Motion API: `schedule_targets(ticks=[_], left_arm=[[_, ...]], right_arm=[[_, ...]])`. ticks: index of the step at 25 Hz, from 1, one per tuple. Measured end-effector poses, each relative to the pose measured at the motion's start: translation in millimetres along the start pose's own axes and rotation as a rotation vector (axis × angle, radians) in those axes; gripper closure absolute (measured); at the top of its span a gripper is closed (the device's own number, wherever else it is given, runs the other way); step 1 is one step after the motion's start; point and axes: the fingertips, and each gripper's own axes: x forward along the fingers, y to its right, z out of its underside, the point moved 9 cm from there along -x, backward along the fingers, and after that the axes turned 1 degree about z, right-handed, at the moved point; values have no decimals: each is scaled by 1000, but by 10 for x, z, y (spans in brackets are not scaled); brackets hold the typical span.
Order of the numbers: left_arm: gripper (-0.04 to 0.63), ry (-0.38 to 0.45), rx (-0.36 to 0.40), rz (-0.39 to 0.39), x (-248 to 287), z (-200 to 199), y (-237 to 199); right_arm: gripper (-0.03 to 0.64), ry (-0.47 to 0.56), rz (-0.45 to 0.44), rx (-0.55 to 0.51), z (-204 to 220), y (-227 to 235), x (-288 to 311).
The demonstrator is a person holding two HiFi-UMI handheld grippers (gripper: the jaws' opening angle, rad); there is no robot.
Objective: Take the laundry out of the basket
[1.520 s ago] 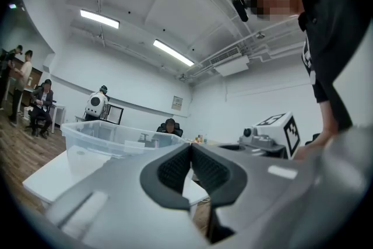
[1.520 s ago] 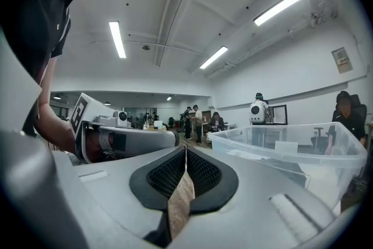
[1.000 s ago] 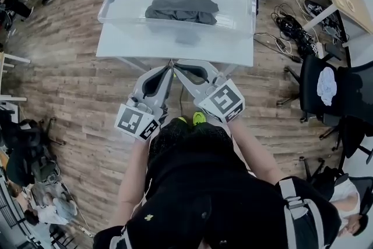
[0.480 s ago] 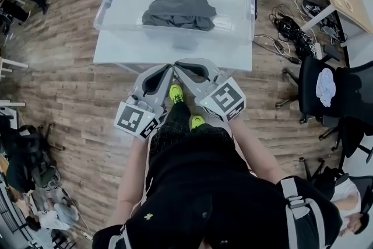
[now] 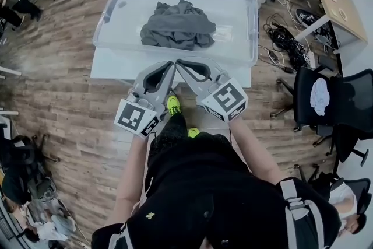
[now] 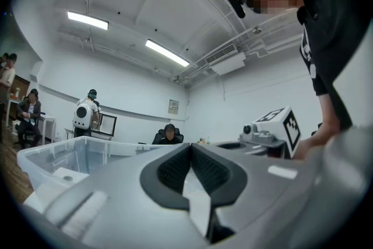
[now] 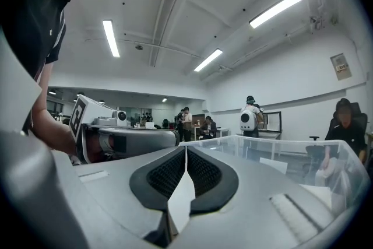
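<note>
Left gripper (image 5: 170, 66) and right gripper (image 5: 179, 63) are hovering tip to tip at the basket's (image 5: 252, 20) near side. Both are sitting fully closed, gripping nothing. Laundry (image 5: 178, 25) is lying inside the basket.

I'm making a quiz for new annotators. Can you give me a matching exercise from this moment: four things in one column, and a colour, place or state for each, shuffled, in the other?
Things:
1. laundry
2. basket
3. left gripper
4. shoe

Descriptions:
A. jaws shut, nothing between them
B. see-through, on the white table
C. neon yellow, on the wooden floor
D. grey, heaped inside the basket

Pairs: 1-D, 2-B, 3-A, 4-C
</note>
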Motion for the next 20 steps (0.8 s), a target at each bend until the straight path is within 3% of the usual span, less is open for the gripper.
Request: schedule_targets(ticks=[11,20], left_arm=[[588,-30,74,125,568,-250,-868],[588,-5,61,193,985,-279,-1435]], right_arm=[[589,-12,43,-6,-276,639,645],[589,-33,119,-29,-380,1070,1060]])
